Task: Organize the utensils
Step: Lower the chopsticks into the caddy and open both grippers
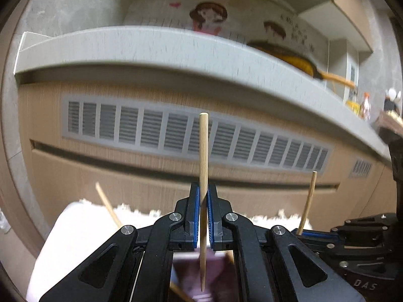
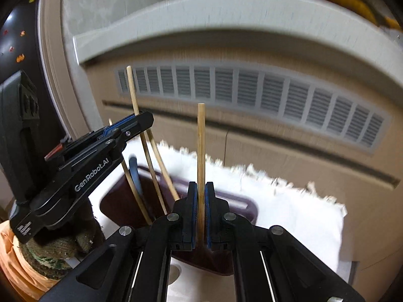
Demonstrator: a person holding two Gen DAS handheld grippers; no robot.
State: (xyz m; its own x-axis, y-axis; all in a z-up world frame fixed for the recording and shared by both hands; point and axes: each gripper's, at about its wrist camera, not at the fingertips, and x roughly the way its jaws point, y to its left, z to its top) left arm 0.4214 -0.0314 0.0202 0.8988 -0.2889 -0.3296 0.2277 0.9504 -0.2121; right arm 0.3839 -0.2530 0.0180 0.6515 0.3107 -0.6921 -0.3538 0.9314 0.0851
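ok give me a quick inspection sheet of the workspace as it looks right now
surface: white cloth with a frayed edge, spread under the holder
job's things: dark maroon holder with several chopsticks leaning inside; one chopstick upright in the left tool, another chopstick upright in the right tool
clutter: nothing seen on the cloth
grippers: left tool shut on its chopstick above the holder; right tool shut on its chopstick
cables: nothing seen
surroundings: grey counter edge, long vent grille in the wood panel below, yellow pan on the counter, blurred
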